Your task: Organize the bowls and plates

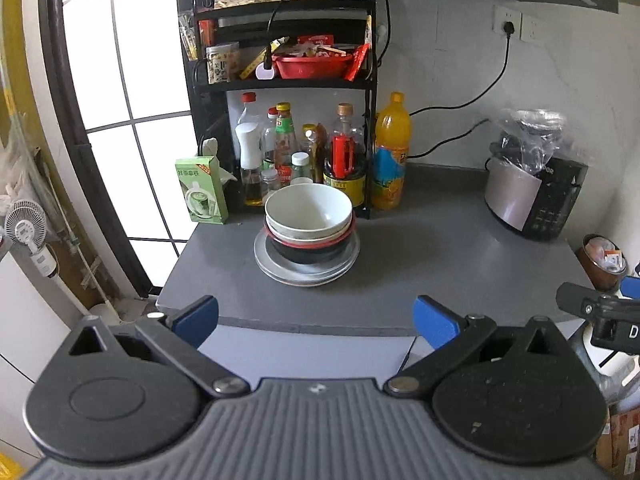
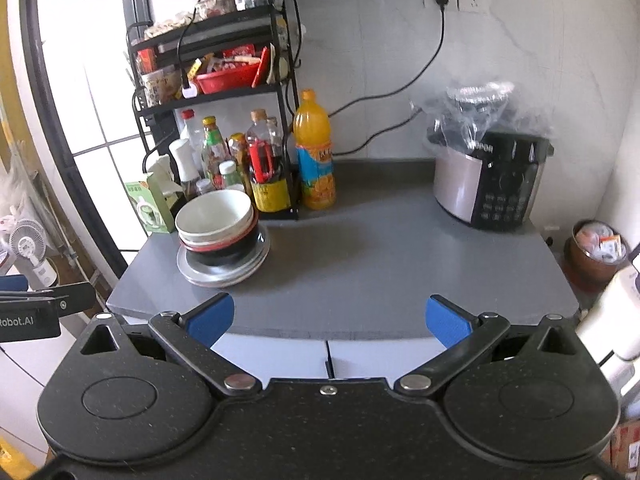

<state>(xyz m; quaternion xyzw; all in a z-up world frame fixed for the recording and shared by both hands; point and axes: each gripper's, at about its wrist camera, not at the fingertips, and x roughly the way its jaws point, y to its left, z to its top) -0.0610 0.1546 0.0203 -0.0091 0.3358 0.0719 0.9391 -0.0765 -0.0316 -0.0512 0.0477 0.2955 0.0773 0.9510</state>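
A stack of dishes stands on the grey counter point(image 1: 420, 264): a white bowl point(image 1: 309, 210) on top, nested in more bowls, the lowest black with a red rim point(image 1: 310, 250), all on stacked silver plates point(image 1: 307, 270). In the right wrist view the same white bowl point(image 2: 214, 212) and plates point(image 2: 224, 272) sit at the counter's left. My left gripper point(image 1: 316, 320) hangs open in front of the counter edge, apart from the stack. My right gripper point(image 2: 328, 318) is open too, over the front edge and right of the stack. Nothing is held.
A black rack point(image 1: 280, 80) with sauce bottles point(image 1: 344, 156) and an orange drink bottle point(image 1: 391, 152) stands behind the stack. A green tissue box point(image 1: 202, 190) is at the left. A rice cooker point(image 2: 488, 180) under a plastic bag sits back right, its cord running to a wall socket.
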